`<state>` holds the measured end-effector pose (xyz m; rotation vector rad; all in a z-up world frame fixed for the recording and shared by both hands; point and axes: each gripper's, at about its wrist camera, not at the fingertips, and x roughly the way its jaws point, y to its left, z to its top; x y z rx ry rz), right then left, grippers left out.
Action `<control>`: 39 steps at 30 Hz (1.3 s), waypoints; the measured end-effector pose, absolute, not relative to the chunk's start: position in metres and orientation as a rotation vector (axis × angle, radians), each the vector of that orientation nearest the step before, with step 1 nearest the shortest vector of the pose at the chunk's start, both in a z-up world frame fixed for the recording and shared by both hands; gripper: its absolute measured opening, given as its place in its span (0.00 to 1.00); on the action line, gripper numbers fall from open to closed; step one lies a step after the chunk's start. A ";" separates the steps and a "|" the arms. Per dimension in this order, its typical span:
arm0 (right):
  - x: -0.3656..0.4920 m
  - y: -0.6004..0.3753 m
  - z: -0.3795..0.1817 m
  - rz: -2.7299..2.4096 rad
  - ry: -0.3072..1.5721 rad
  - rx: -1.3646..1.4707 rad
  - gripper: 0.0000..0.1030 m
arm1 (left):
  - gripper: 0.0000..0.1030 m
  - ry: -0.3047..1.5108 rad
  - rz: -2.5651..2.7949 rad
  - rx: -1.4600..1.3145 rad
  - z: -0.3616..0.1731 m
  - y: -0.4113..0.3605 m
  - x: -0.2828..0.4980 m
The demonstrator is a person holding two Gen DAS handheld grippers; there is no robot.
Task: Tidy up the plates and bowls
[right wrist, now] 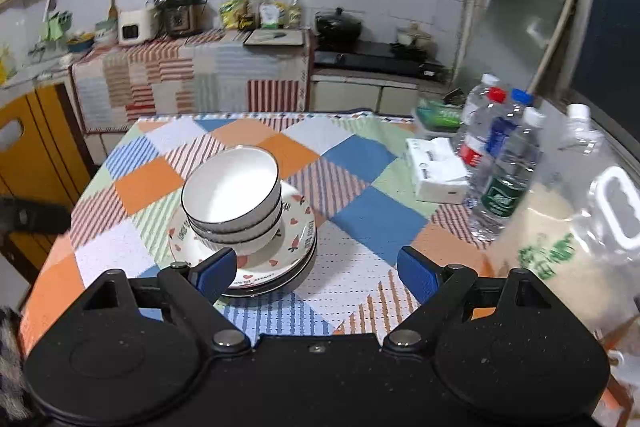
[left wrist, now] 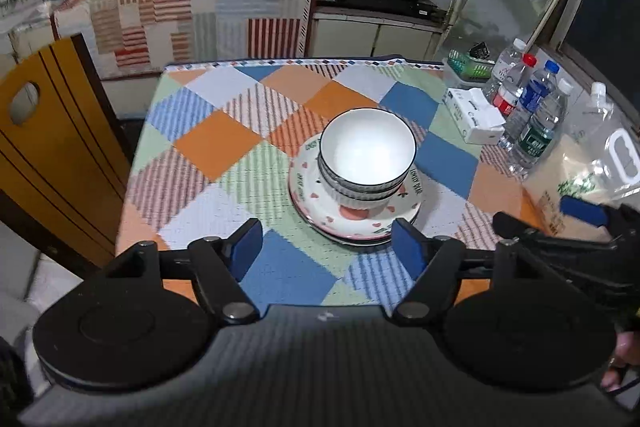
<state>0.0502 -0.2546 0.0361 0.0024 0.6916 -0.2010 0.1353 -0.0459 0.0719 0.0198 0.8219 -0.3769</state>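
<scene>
A stack of white bowls with dark rims point(left wrist: 366, 155) sits on a stack of heart-patterned plates point(left wrist: 356, 223) in the middle of the checked tablecloth point(left wrist: 224, 143). My left gripper point(left wrist: 328, 251) is open and empty, just in front of the plates. My right gripper point(right wrist: 316, 273) is open and empty, to the right front of the same bowls point(right wrist: 232, 195) and plates point(right wrist: 296, 227). Its left fingertip overlaps the plate rim in view. The right gripper also shows at the right edge of the left wrist view point(left wrist: 576, 215).
Several water bottles point(left wrist: 532, 107), a white tissue box point(left wrist: 476, 115), a green basket point(left wrist: 468, 65) and a large clear bag of rice point(right wrist: 568, 235) stand along the table's right side. A yellow chair point(left wrist: 44, 147) is at the left. A kitchen counter lies beyond.
</scene>
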 end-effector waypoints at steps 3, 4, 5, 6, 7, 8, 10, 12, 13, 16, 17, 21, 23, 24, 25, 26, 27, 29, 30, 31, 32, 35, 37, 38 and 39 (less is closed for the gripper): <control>0.040 -0.249 0.043 -0.204 0.683 -0.018 0.88 | 0.73 0.803 -0.358 0.037 0.076 -0.046 0.124; 0.037 -0.248 0.045 -0.204 0.681 -0.023 0.88 | 0.75 0.797 -0.351 0.040 0.077 -0.045 0.121; 0.035 -0.247 0.046 -0.204 0.679 -0.026 0.88 | 0.76 0.792 -0.336 0.042 0.077 -0.045 0.118; 0.033 -0.246 0.047 -0.204 0.678 -0.027 0.88 | 0.78 0.787 -0.317 0.044 0.076 -0.045 0.116; 0.033 -0.245 0.049 -0.205 0.680 -0.028 0.88 | 0.79 0.778 -0.298 0.047 0.075 -0.045 0.113; 0.031 -0.245 0.049 -0.208 0.683 -0.027 0.88 | 0.81 0.774 -0.288 0.048 0.073 -0.044 0.112; 0.029 -0.243 0.049 -0.214 0.690 -0.031 0.88 | 0.89 0.774 -0.274 0.052 0.069 -0.045 0.111; 0.029 -0.242 0.048 -0.224 0.697 -0.035 0.90 | 0.93 0.782 -0.260 0.065 0.064 -0.047 0.112; 0.028 -0.241 0.047 -0.227 0.701 -0.036 0.92 | 0.94 0.783 -0.250 0.080 0.061 -0.048 0.112; 0.026 -0.241 0.046 -0.221 0.707 -0.032 0.93 | 1.00 0.764 -0.228 0.123 0.056 -0.052 0.111; 0.026 -0.240 0.046 -0.221 0.709 -0.032 0.93 | 1.00 0.764 -0.232 0.123 0.054 -0.051 0.111; 0.022 -0.236 0.046 -0.215 0.710 -0.037 0.93 | 1.00 0.793 -0.249 0.097 0.049 -0.050 0.115; 0.022 -0.234 0.046 -0.209 0.711 -0.043 0.94 | 1.00 0.788 -0.249 0.087 0.048 -0.048 0.115; 0.022 -0.234 0.046 -0.207 0.712 -0.046 0.94 | 1.00 0.780 -0.249 0.081 0.047 -0.048 0.115; 0.022 -0.232 0.045 -0.206 0.713 -0.048 0.94 | 1.00 0.771 -0.246 0.077 0.047 -0.047 0.114; 0.022 -0.232 0.044 -0.204 0.715 -0.050 0.94 | 1.00 0.761 -0.242 0.077 0.047 -0.047 0.113; 0.023 -0.231 0.044 -0.202 0.718 -0.051 0.94 | 1.00 0.752 -0.244 0.080 0.047 -0.047 0.112; 0.024 -0.232 0.042 -0.201 0.722 -0.053 0.94 | 1.00 0.743 -0.239 0.085 0.049 -0.048 0.111; 0.024 -0.231 0.041 -0.200 0.725 -0.053 0.94 | 1.00 0.740 -0.237 0.082 0.049 -0.048 0.110; 0.024 -0.231 0.040 -0.200 0.728 -0.052 0.94 | 1.00 0.738 -0.235 0.080 0.050 -0.048 0.110; 0.025 -0.231 0.039 -0.200 0.730 -0.050 0.94 | 1.00 0.739 -0.236 0.079 0.050 -0.048 0.109; 0.025 -0.231 0.037 -0.197 0.732 -0.048 0.94 | 1.00 0.742 -0.241 0.087 0.050 -0.049 0.109; 0.027 -0.230 0.035 -0.194 0.736 -0.050 0.94 | 1.00 0.752 -0.237 0.100 0.050 -0.049 0.108; 0.027 -0.230 0.034 -0.194 0.737 -0.054 0.94 | 1.00 0.751 -0.235 0.104 0.050 -0.049 0.107; 0.028 -0.230 0.033 -0.194 0.737 -0.056 0.94 | 1.00 0.743 -0.233 0.108 0.051 -0.049 0.106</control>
